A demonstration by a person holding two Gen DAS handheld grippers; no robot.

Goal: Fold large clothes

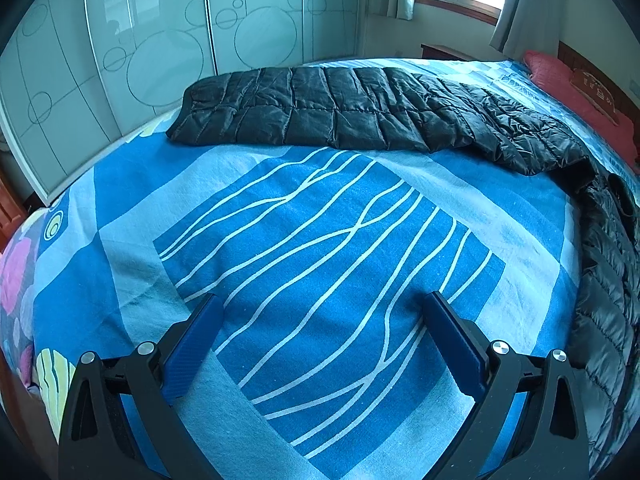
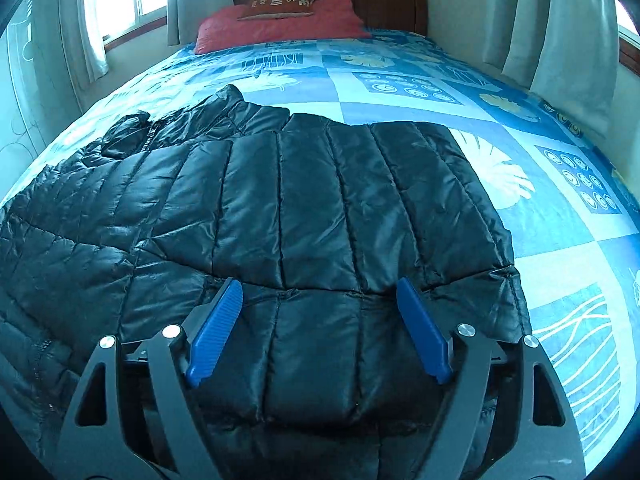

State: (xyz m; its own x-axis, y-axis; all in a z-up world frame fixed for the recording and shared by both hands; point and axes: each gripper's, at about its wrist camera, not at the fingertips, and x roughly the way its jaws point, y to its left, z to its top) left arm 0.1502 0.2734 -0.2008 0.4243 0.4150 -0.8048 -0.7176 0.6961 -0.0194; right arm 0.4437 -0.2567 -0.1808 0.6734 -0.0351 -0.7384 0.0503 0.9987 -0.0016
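— While both grippers hang over the bed, what sits nearest the left one?

— At six o'clock in its view, the left gripper has its ribbed blue pads spread wide, nothing between them. Beneath lies only the bedsheet, a flat woven cotton in blue squares, the big one crossed by wavy white lines.

— And the garment?

— A black quilted puffer jacket, glossy and stitched into padded channels. From the left wrist it stretches across twelve o'clock like a long slab, then curls down the three o'clock edge in a crumpled band.

— The right side?

— The right gripper hovers directly above the jacket, jaws parted wide, blue pads at seven and five o'clock. Whether the tips touch the shiny fabric I cannot tell. One panel is folded over the body, its straight edge running between the pads. The collar and a zipper bunch up toward ten o'clock.

— Farther off?

— Past the jacket, patchwork sheet with white leaf prints at two o'clock, then a red quilted pillow at twelve with a small brown cushion on it, against a dark wooden headboard. Pale curtains hang at one to two o'clock. The left view ends in frosted wardrobe doors etched with circles.
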